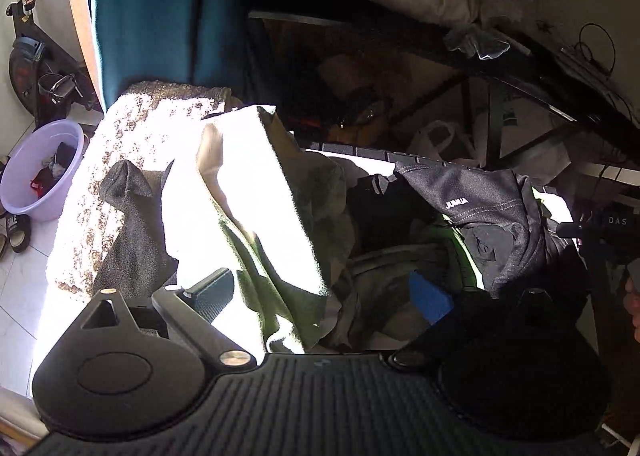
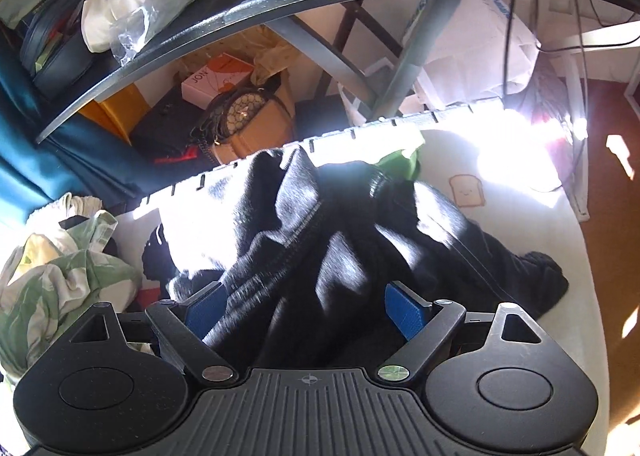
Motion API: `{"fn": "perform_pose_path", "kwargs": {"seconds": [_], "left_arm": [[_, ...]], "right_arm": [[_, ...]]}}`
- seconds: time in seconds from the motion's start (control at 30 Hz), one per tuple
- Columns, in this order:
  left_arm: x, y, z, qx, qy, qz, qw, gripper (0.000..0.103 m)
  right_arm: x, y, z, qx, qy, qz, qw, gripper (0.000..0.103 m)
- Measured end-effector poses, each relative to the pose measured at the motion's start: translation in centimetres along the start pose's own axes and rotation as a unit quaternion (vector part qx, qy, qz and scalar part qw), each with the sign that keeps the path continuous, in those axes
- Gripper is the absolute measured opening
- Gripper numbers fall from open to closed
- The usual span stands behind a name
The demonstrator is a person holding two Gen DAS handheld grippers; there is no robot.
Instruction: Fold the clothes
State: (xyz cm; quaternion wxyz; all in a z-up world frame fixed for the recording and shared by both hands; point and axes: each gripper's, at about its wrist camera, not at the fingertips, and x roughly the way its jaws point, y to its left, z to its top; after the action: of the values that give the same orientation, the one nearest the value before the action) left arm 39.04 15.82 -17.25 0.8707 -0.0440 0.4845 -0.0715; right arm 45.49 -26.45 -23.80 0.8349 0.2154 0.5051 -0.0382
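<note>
Folding has barely begun (nothing here looks neatly folded): the pale cloth [image 1: 256,192] lies crumpled near the bed's [image 2: 500,216] left edge under the wide-open, empty left claw [image 1: 324,296], while the open right claw [image 2: 306,306] straddles the rumpled black garment [image 2: 320,224] mid-bed.

Sun glare whites out the pale cloth [image 1: 256,192]; beside it, the dark garment [image 2: 320,240] is motion-blurred.
</note>
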Motion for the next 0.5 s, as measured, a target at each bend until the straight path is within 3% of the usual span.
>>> {"fn": "perform_pose_path", "kwargs": {"seconds": [0.2, 0.23, 0.27, 0.33, 0.4, 0.5], "left_arm": [[-0.4, 0.8, -1.1, -0.005, 0.009, 0.004, 0.9999, 0.097], [-0.5, 0.8, -1.2, -0.006, 0.008, 0.004, 0.9999, 0.097], [-0.6, 0.7, -1.3, -0.006, 0.008, 0.004, 0.9999, 0.097], [-0.5, 0.4, -1.5, -0.004, 0.009, 0.003, 0.9999, 0.098], [-0.4, -0.1, -1.8, -0.002, 0.013, 0.003, 0.9999, 0.098], [0.3, -0.9, -2.3, 0.000, 0.023, 0.001, 0.9997, 0.098]], "right_arm": [[4.4, 2.0, 2.0, 0.008, 0.018, -0.009, 1.000, 0.082], [4.9, 2.3, 1.8, -0.002, 0.028, -0.009, 1.000, 0.074], [5.4, 2.5, 1.6, -0.014, 0.038, -0.009, 0.999, 0.050], [5.0, 2.7, 1.0, -0.045, 0.034, -0.020, 0.998, 0.019], [4.1, 2.4, 0.5, -0.060, 0.024, -0.022, 0.998, 0.011], [2.7, 1.8, -0.3, -0.081, 0.010, -0.025, 0.996, 0.007]]}}
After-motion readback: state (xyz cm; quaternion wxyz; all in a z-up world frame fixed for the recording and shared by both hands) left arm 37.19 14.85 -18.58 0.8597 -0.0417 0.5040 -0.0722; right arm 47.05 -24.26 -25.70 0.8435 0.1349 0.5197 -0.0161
